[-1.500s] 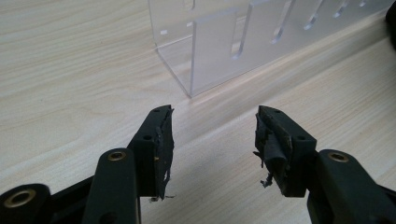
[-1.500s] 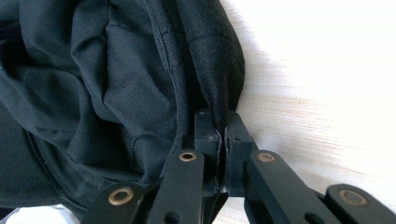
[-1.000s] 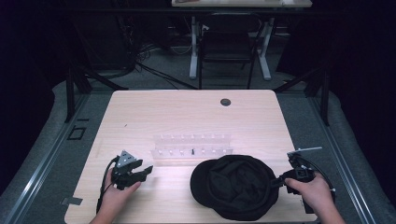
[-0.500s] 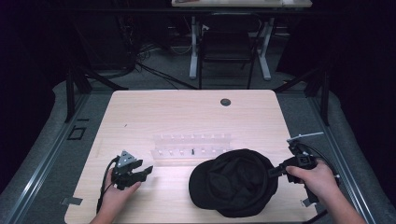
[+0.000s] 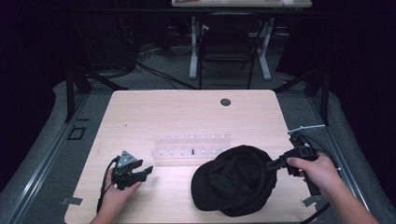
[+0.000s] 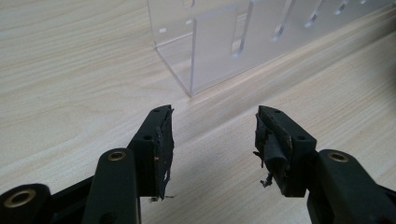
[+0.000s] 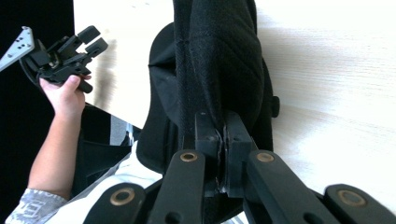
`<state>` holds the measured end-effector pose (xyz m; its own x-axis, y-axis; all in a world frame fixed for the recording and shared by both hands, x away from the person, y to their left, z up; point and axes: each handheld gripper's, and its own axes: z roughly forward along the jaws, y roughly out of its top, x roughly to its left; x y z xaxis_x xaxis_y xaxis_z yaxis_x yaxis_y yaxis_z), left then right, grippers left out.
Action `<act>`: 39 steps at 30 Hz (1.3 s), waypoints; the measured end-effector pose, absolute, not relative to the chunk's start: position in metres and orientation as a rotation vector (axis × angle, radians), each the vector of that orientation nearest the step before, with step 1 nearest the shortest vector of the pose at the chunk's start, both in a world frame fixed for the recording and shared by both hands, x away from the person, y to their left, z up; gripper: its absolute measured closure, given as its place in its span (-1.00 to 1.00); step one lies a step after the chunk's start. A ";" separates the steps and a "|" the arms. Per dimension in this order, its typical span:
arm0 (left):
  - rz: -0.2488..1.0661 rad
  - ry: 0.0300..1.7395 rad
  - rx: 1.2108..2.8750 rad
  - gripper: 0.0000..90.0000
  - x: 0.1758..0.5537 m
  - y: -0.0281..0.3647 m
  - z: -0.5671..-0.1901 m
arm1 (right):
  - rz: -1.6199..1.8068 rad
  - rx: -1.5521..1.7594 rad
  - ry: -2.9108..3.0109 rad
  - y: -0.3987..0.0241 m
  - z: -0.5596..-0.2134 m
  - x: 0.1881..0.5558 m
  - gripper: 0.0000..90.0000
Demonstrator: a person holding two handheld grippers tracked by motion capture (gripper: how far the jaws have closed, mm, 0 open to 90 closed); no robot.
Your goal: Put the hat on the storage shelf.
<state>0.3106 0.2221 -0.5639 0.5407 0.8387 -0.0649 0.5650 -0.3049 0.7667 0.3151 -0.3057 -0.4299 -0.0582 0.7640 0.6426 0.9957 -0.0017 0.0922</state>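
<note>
A black cap point(image 5: 236, 179), at the table's point(image 5: 187, 112) near right, is pinched by its edge in the right gripper point(image 5: 272, 164) (jaws clamped tight); the left gripper point(image 5: 145, 171) is held wide apart, empty, beside a clear acrylic rack point(image 5: 191, 144).

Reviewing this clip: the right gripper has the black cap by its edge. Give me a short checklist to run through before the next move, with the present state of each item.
1. Right gripper shut on the black cap: ok, jaws pinch the fabric edge.
2. Grip deep enough to carry the cap: cannot tell, only a thin fold shows between the jaws.
3. Cap clear of the table: not ok, most of it seems to rest on the wood.
4. Clear acrylic rack apart from the cap: cannot tell, the cap's rim lies right beside its right end.
5. Left gripper free: ok, jaws open with nothing between them, near the rack's corner.
</note>
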 end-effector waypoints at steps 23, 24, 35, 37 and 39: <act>0.452 1.135 2.009 0.05 0.310 0.222 -0.563 | -0.933 -1.664 -1.743 -0.293 -0.399 0.317 0.95; 0.452 1.135 2.009 0.05 0.310 0.222 -0.563 | -0.941 -1.660 -1.742 -0.292 -0.397 0.317 0.95; 0.458 1.136 1.990 0.05 0.310 0.222 -0.564 | -1.023 -1.584 -1.733 -0.288 -0.377 0.315 0.95; 0.456 1.136 1.990 0.05 0.310 0.223 -0.564 | -1.040 -1.580 -1.729 -0.288 -0.372 0.314 0.95; 0.455 1.137 1.991 0.05 0.310 0.223 -0.564 | -1.061 -1.581 -1.733 -0.289 -0.367 0.314 0.95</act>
